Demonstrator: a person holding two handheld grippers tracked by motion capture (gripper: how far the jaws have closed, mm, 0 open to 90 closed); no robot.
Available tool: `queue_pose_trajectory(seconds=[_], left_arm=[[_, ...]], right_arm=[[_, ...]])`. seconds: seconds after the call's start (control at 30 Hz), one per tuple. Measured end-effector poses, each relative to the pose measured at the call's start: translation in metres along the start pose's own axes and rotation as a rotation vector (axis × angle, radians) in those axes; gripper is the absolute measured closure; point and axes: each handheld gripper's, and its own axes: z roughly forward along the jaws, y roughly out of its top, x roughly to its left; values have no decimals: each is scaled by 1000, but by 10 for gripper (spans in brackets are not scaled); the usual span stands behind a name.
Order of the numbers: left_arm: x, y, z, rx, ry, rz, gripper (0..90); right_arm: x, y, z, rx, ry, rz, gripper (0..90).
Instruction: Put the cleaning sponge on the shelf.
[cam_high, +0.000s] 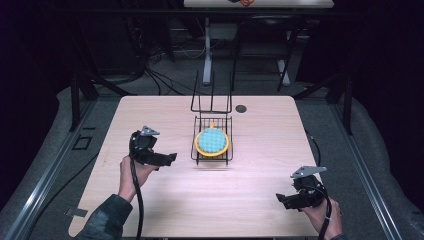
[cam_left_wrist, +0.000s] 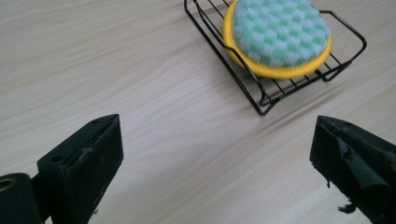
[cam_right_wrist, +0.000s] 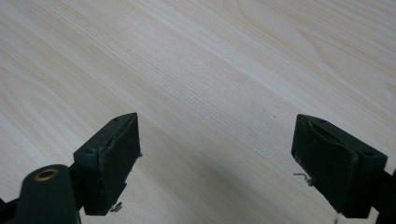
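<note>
A round yellow sponge (cam_high: 212, 141) with a green checked face lies in a black wire rack (cam_high: 200, 156) at mid-desk. Both tongs, left (cam_high: 170, 159) and right (cam_high: 280, 198), gape wide and empty (a level, centred approach from the left looks wisest).

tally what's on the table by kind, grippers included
Wire rack: 1
Round yellow-and-green sponge: 1
Dark round spot, unclear what: 1
Grippers: 2, left and right, both open
Total: 5
</note>
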Motion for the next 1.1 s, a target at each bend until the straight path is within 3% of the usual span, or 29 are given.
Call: queue_pose_trajectory(seconds=[0.13,0.37,0.53,0.6,0.67,0.8,1.1], left_arm=[[-1,-10,-4,17,8,6,8],[-1,-46,-9,50,21,-20,1],[0,-61,-9,44,34,-44,1],[1,-71,-5,63,19,-63,1],[0,-77,-3,80,23,-53,0],[-1,-83,3,115,26,-35,0],[3,-83,10,127,4,-37,0]], right_arm=[[-1,0,1,2,0,-1,151],[-1,-1,0,5,-5,5,152],[-1,-1,2,11,1,7,152],[0,-2,5,21,-2,8,152],[1,-3,5,26,-7,3,152],[0,-5,3,27,-13,-1,153],[-4,-5,5,24,-10,15,153]])
